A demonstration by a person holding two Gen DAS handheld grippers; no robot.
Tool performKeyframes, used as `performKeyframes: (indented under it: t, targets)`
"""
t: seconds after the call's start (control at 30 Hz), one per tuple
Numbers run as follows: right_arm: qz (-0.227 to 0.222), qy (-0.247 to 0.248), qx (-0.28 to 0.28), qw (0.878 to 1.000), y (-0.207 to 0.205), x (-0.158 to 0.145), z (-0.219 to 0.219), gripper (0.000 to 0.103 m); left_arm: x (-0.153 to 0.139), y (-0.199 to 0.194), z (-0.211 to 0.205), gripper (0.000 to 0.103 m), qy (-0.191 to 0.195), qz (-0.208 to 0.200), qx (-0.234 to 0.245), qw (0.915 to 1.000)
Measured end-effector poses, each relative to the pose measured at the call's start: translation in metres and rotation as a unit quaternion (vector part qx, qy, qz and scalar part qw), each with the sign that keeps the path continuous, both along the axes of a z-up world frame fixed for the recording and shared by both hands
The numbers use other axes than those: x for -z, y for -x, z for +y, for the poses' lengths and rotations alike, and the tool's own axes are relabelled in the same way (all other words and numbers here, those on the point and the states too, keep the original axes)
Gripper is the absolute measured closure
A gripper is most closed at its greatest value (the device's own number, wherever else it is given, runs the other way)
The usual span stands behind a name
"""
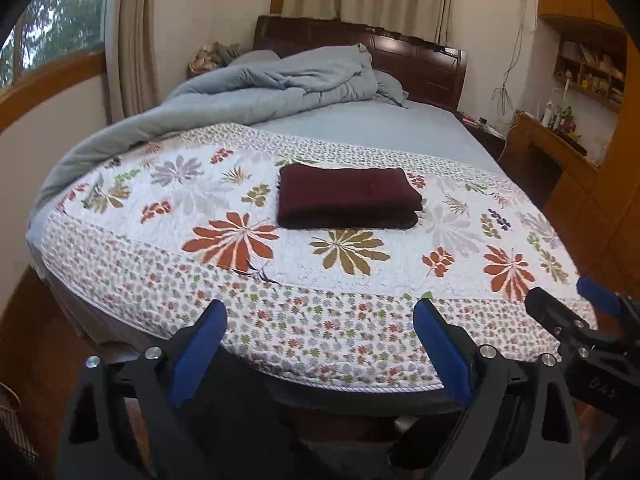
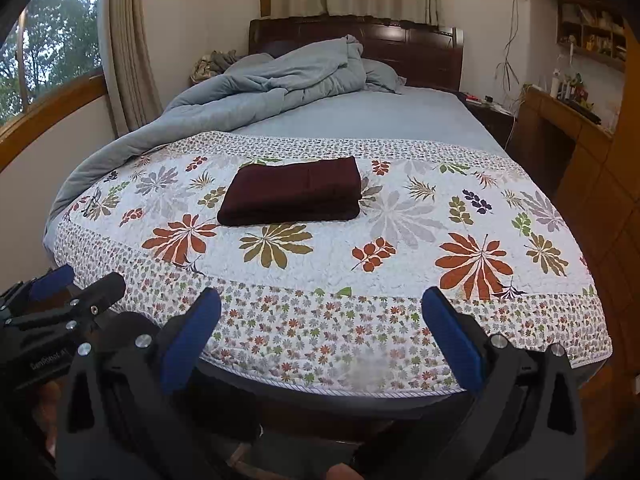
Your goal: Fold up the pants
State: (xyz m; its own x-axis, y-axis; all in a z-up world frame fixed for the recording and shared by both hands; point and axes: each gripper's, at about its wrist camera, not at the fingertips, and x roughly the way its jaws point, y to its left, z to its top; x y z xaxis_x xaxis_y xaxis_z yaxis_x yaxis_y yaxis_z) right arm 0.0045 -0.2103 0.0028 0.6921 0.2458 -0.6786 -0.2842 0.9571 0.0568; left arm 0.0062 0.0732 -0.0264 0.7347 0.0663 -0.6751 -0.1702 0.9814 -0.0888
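Dark maroon pants (image 1: 349, 197) lie folded in a neat rectangular stack on the floral quilt (image 1: 280, 280); they also show in the right wrist view (image 2: 294, 196). My left gripper (image 1: 320, 320) is open and empty, held back at the foot of the bed, well short of the pants. My right gripper (image 2: 322, 312) is open and empty too, beside the left one at the bed's foot. The right gripper also shows at the right edge of the left wrist view (image 1: 568, 300), and the left gripper at the left edge of the right wrist view (image 2: 80, 284).
A rumpled grey-blue duvet (image 1: 272, 80) is piled at the head of the bed against a dark wooden headboard (image 1: 420, 60). A wooden desk with clutter (image 1: 560, 136) stands to the right. A window and curtains (image 1: 132, 32) are on the left.
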Motion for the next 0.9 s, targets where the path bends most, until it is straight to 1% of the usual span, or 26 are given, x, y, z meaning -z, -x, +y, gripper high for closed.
performKeyframes:
  t: [0.1,0.2,0.43,0.6,0.77,0.9]
  targets:
    - [0.003,-0.002,0.000,1.000,-0.001,0.001,0.000,0.003,-0.002,0.001,0.002,0.008,-0.003,-0.007,-0.006,1.0000]
    - [0.003,-0.002,0.001,1.000,0.000,0.000,0.000,0.003,-0.008,0.005,0.002,0.008,-0.006,-0.024,-0.008,0.9997]
    - [-0.003,-0.004,0.001,1.000,0.002,-0.002,-0.002,0.003,-0.013,0.007,0.000,0.008,-0.008,-0.030,-0.003,0.9995]
    - [-0.011,-0.006,0.005,1.000,0.006,-0.006,-0.005,0.003,-0.014,0.011,-0.005,0.008,-0.011,-0.026,0.004,0.9996]
    - [-0.019,-0.009,0.007,1.000,0.009,-0.010,-0.009,0.003,-0.013,0.011,-0.007,0.008,-0.008,-0.007,0.004,0.9999]
    - [-0.020,-0.005,0.005,1.000,0.009,-0.013,-0.008,0.003,-0.013,0.013,-0.005,0.008,-0.003,-0.008,0.000,1.0000]
